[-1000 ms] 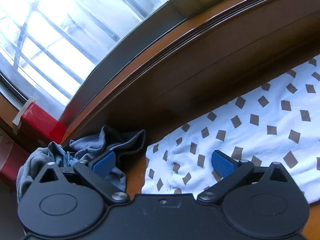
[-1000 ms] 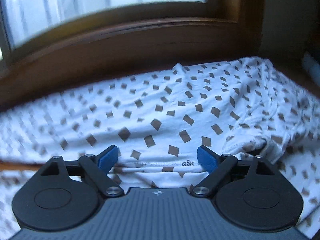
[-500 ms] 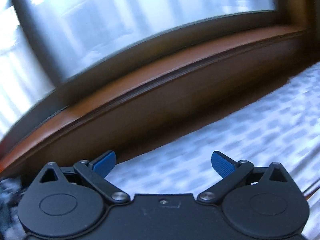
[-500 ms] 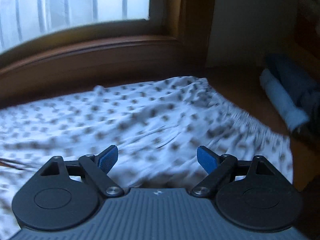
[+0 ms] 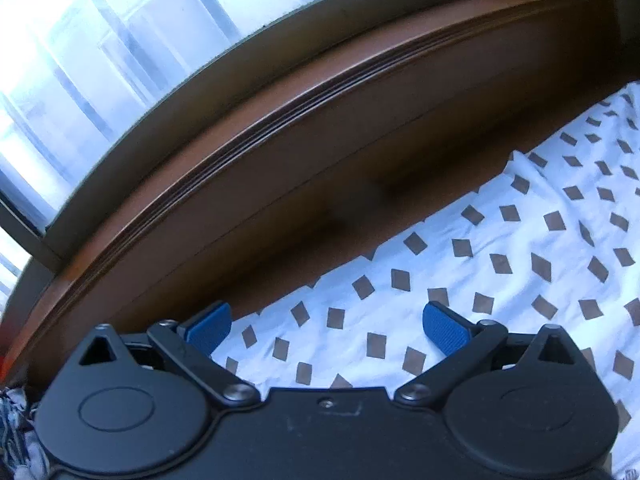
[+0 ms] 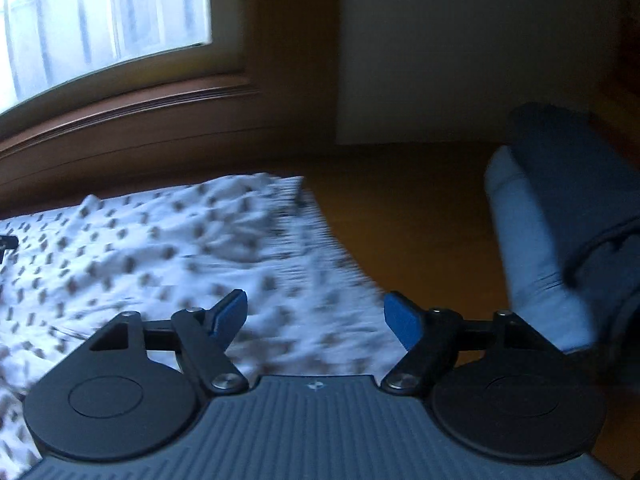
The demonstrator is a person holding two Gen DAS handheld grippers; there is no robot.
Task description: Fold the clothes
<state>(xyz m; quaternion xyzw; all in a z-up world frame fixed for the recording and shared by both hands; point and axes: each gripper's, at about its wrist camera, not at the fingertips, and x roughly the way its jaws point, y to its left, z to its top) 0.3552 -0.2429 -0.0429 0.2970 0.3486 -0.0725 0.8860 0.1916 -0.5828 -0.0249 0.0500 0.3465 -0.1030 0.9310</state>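
Note:
A white garment with brown squares (image 5: 500, 248) lies spread flat on the wooden surface below the window. My left gripper (image 5: 326, 326) hovers over its far edge, open, with nothing between the blue pads. In the right wrist view the same garment (image 6: 168, 256) looks blurred; its gathered right edge (image 6: 320, 232) runs diagonally toward me. My right gripper (image 6: 316, 316) hangs above that edge with its jaws closing. The pads are apart and press on nothing.
A brown wooden window sill (image 5: 280, 128) and frame run along the back. Folded blue and grey clothes (image 6: 560, 232) are stacked at the right on the wooden surface (image 6: 420, 216). A patterned cloth (image 5: 16, 432) shows at the lower left corner.
Both grippers have swept to the right along the garment. The grey crumpled clothes have left the left wrist view; the stacked clothes have come into the right wrist view. The right jaws have narrowed.

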